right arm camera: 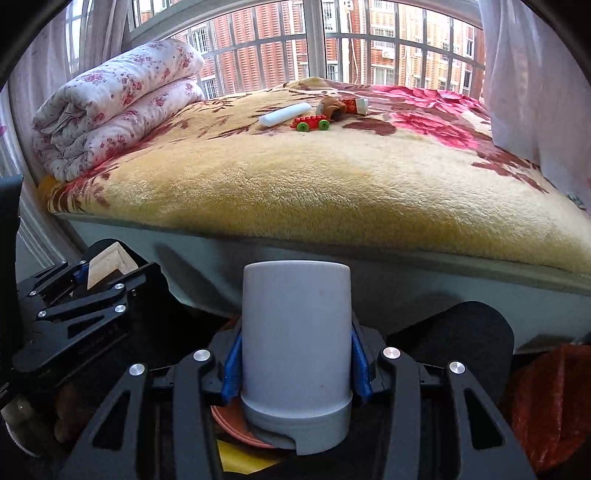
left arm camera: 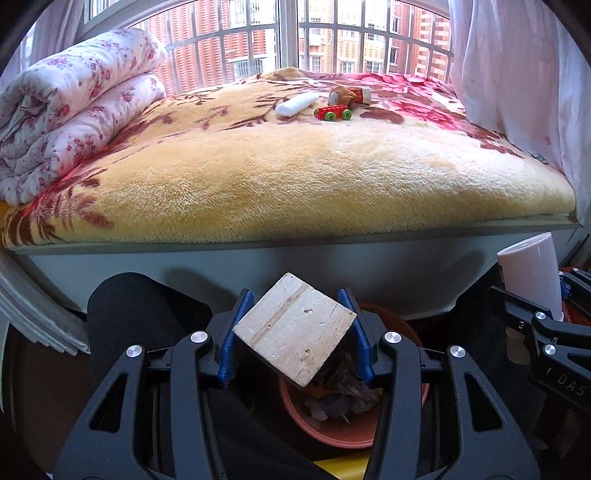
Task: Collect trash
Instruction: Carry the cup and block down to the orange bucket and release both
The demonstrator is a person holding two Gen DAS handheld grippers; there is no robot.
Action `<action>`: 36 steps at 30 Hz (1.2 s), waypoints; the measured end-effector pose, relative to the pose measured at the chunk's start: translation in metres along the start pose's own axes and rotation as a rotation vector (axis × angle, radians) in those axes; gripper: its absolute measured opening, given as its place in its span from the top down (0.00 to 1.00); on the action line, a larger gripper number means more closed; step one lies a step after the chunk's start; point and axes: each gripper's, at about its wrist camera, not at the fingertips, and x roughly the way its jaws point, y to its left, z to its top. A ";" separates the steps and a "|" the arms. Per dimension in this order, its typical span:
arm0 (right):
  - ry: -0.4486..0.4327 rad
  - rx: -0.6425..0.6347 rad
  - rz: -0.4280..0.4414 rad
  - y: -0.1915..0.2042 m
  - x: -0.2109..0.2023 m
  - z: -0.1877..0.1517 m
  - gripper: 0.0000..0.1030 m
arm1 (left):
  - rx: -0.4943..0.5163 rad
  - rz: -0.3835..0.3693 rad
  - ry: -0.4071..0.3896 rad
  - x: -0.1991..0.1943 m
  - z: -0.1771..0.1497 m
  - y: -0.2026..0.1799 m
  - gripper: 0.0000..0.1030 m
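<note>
Clamped between the blue pads of the left gripper (left arm camera: 295, 341) is one pale wooden block (left arm camera: 293, 330), turned so a corner points up. Directly beneath it sits a round terracotta-coloured bin (left arm camera: 332, 432) with crumpled scraps already inside; the block hangs over the bin's mouth, not touching the rim as far as can be seen. The right gripper (right arm camera: 295, 363) has its fingers pressed on either side of one white cup (right arm camera: 295, 343), held upside down with its open end toward the camera, and the same bin's rim (right arm camera: 231, 421) shows just under it. From the left wrist view the cup (left arm camera: 530, 273) appears at the right edge, beside the block and apart from it.

Both grippers hang below the front edge of the bed (left arm camera: 295, 242), close to its pale side panel, so room forward is closed off by that panel. A dark rounded shape lies just to the outside of each gripper.

On the bed, a yellow blanket with red flowers (left arm camera: 295, 173) covers the whole top, and its near half is bare. Near the far edge, by the window (left arm camera: 288, 33), lie four small things in a tight group: one white tube (left arm camera: 295, 103), one red toy car with green wheels (left arm camera: 333, 112), one brown crumpled thing (left arm camera: 341, 96) and one small red-and-white box (left arm camera: 361, 95). One folded flowered quilt (left arm camera: 70, 107) fills the far left corner. White curtains (left arm camera: 517, 74) hang down the right edge.
</note>
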 end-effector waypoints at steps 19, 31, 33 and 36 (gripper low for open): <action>0.014 0.019 0.012 0.001 0.008 -0.007 0.55 | -0.008 0.004 0.010 0.003 -0.001 0.000 0.54; 0.029 0.008 0.021 0.005 0.012 -0.011 0.55 | -0.021 0.000 0.024 0.007 -0.004 0.000 0.54; 0.031 0.008 0.020 0.005 0.013 -0.011 0.55 | -0.021 -0.001 0.029 0.008 -0.004 -0.001 0.54; 0.032 0.009 0.023 0.005 0.013 -0.011 0.55 | -0.019 -0.002 0.035 0.010 -0.005 -0.001 0.54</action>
